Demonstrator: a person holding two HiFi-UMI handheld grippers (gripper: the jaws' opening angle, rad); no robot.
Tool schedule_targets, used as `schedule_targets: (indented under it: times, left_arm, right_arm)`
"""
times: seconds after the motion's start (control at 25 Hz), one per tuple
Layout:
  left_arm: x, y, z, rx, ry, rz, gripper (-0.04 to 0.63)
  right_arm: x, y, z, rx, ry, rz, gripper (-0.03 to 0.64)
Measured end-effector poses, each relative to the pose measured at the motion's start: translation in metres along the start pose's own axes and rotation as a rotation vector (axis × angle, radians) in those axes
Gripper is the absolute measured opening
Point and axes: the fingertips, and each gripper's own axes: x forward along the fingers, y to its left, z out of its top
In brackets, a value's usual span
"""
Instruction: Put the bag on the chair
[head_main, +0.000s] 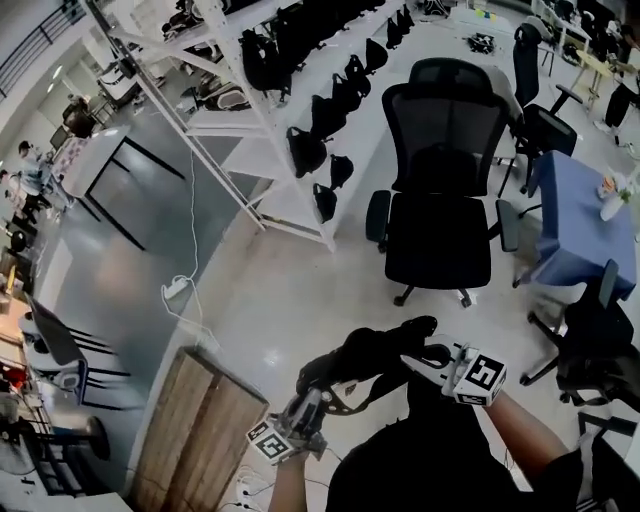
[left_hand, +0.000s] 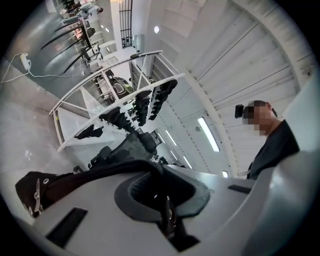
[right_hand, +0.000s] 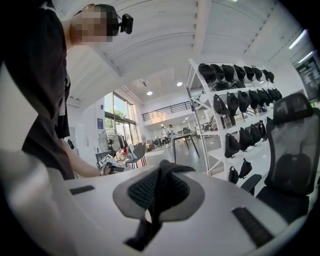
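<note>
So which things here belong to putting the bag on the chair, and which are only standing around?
For the job: black bag, gripped by left gripper and right gripper; black office chair ahead.
Lying about: white rack with other bags; blue table; power strip on the floor; wooden panel.

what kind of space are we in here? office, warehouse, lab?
Looks like a big open-plan hall, part office part storage, though I'm unsure. White racks hung with rows of black bags, a mesh office chair on a glossy floor, and a blue-covered table.
</note>
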Motion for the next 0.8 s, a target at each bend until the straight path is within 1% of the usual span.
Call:
schedule_targets:
  times: [0.12, 0.24, 0.32, 0.48, 0.6, 0.8]
  left_arm:
    - [0.048, 0.009, 0.003, -0.023, 0.042, 0.003, 0.025]
    - [0.084, 0.016, 0.004, -0.051, 0.089, 0.004, 0.025]
    - [0.107, 0.019, 0.006, -0.055, 0.108, 0.000, 0.025]
    - [0.155, 0.033, 0.002, -0.070, 0.133, 0.021, 0.025]
    - [0.181, 0.038, -0.001, -0.078, 0.160, 0.037, 0.025]
    - [0.212, 0.040, -0.011, -0.086, 0.206, 0.026, 0.025]
  right_arm:
    - [-0.008, -0.042, 0.007, -0.003, 0.005, -0.010, 0.005]
    - [-0.018, -0.068, 0.006, -0.003, -0.008, -0.029, 0.005]
    - [-0.025, -0.086, 0.007, -0.002, -0.014, -0.042, 0.005]
    - [-0.044, -0.126, 0.006, 0.047, -0.024, -0.074, 0.005]
    - [-0.054, -0.144, 0.008, 0.086, -0.029, -0.090, 0.005]
    - [-0.080, -0.165, 0.003, 0.137, -0.054, -0.135, 0.005]
